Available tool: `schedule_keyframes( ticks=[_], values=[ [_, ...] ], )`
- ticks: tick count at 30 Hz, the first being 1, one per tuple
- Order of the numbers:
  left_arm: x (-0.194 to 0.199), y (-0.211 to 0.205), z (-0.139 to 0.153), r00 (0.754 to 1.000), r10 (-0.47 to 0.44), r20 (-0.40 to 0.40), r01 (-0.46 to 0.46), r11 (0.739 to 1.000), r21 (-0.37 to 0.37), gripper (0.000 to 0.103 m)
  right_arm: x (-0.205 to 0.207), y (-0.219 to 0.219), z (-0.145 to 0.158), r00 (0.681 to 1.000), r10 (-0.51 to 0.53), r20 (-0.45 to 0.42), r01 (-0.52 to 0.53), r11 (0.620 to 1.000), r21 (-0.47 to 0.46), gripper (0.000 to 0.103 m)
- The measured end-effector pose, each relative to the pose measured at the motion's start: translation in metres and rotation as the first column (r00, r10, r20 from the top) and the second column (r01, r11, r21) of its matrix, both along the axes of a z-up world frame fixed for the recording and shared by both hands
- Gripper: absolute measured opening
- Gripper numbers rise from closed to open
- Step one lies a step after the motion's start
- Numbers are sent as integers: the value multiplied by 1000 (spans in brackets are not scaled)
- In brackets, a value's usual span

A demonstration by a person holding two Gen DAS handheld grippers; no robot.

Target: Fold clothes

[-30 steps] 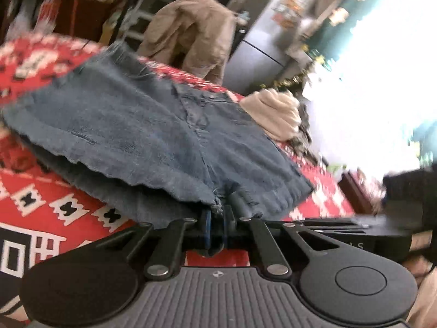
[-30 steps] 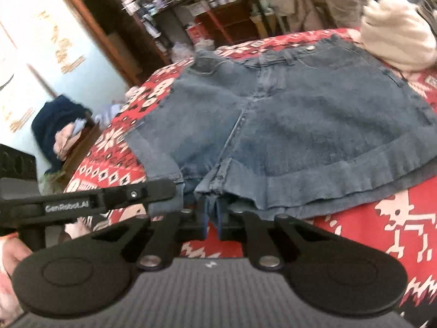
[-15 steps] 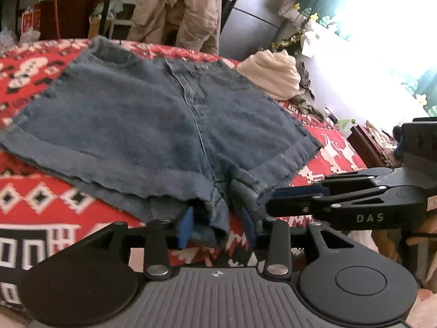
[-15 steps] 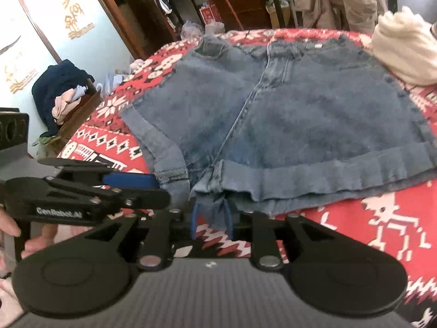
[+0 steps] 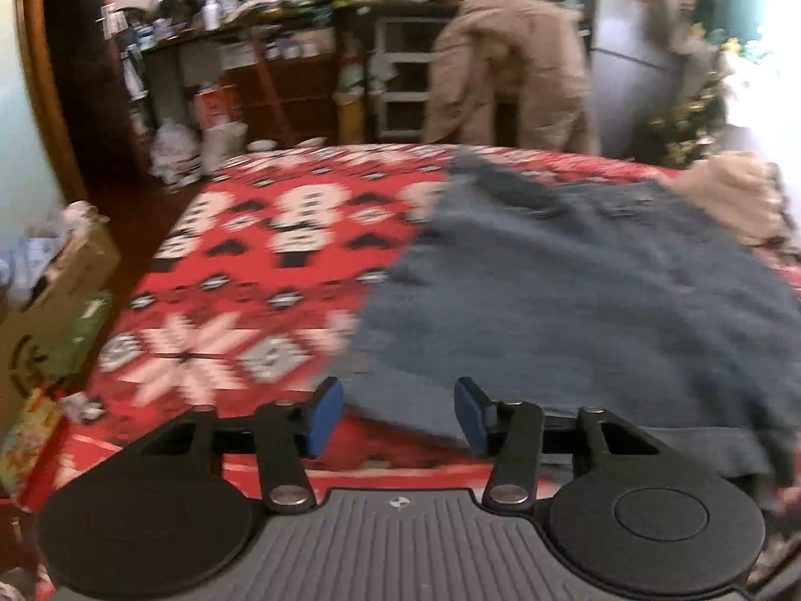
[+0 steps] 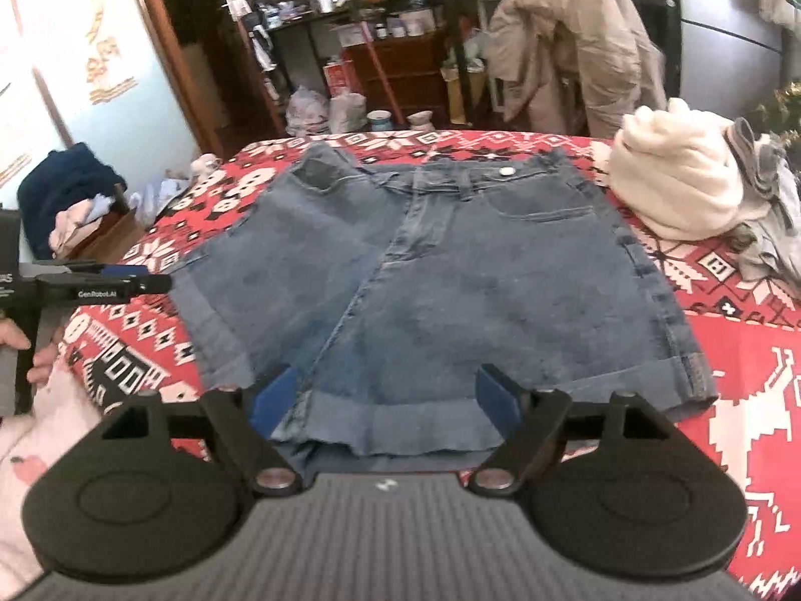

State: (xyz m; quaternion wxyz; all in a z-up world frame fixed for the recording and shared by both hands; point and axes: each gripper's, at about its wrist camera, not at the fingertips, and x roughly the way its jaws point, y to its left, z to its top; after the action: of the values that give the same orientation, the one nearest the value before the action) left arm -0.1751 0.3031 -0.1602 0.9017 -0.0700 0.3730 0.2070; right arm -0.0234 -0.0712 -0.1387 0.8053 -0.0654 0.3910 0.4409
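Observation:
Blue denim shorts (image 6: pixel 450 275) lie spread flat, front side up, on a red patterned blanket (image 6: pixel 751 375), waistband at the far side. My right gripper (image 6: pixel 385 400) is open just above the near hem of the right leg, with nothing between its blue pads (image 6: pixel 275 400). The left wrist view is blurred. In it my left gripper (image 5: pixel 398 415) is open over the left leg's outer hem corner, and the shorts (image 5: pixel 575 300) fill the right half. Seen from the right wrist, the left gripper (image 6: pixel 145 278) hovers beside the left leg.
A cream fleece garment (image 6: pixel 676 180) and grey clothes (image 6: pixel 766 210) are piled at the blanket's far right. A beige jacket (image 6: pixel 575 40) hangs over a chair behind. A person's hand (image 6: pixel 20 345) holds the left gripper. Boxes (image 5: pixel 50 310) and clutter stand left of the bed.
Both grippers were shut on the shorts' hem at the crotch and have opened and let go. The left gripper swung left to the outer leg edge; the right drew back slightly.

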Motion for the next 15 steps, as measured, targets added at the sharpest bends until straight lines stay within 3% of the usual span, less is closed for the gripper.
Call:
schedule_keyframes(
  ticks=[8, 13, 15],
  values=[
    [-2, 20, -21, 986, -109, -128, 128, 981, 148, 30, 7, 10, -9, 999, -13, -43, 13, 1000, 5, 82],
    [11, 16, -25, 985, -136, -102, 153, 970, 188, 28, 3, 24, -13, 999, -2, -54, 2, 1000, 3, 82],
    [13, 20, -22, 991, -122, -53, 128, 980, 154, 36, 2, 24, -12, 998, -4, -58, 4, 1000, 5, 82]
  ],
)
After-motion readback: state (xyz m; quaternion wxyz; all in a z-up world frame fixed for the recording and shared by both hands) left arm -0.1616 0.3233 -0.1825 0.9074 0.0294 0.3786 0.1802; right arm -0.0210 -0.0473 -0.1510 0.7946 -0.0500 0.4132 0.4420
